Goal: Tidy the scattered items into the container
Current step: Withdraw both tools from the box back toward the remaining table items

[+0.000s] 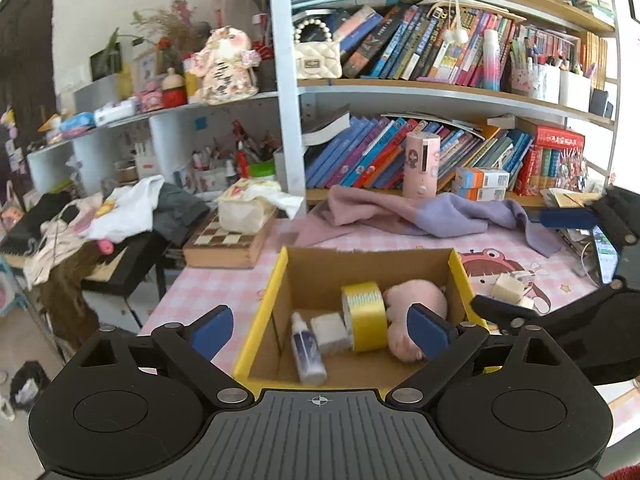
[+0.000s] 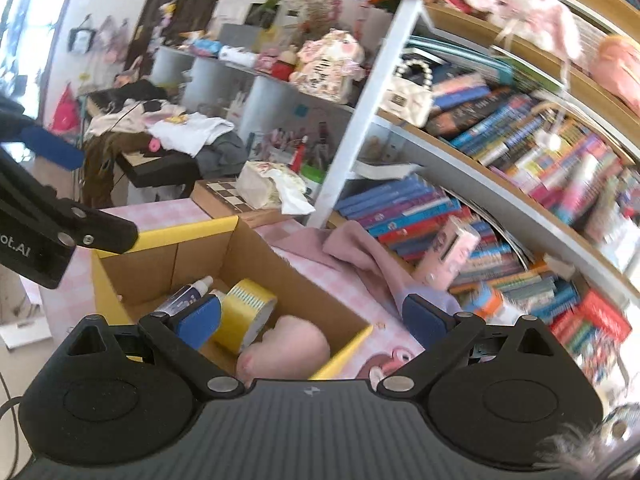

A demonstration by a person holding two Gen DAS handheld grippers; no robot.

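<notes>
Your open cardboard box with yellow-edged flaps sits at the lower centre of the left wrist view, on the pink checked table mat, and it already holds most of what you set out to tidy. Lying on its floor are a small white spray bottle with a purple label, a white foam-like block, a roll of shiny yellow tape standing on edge, and a soft pink plush toy against the right wall.

Your left gripper is spread wide with nothing between its blue pads; it hangs in front of the box, above its near edge. Your right gripper is also spread and empty, over the box's right-hand corner in its own view.

One thing still looks unfinished: a small pale cube-shaped block rests on the mat just right of the box, in the right middle of the left wrist view. The lilac-and-pink cloth lies crumpled behind the box; whether it counts as one of your items you must judge. By this reading you are nearly done.
</notes>
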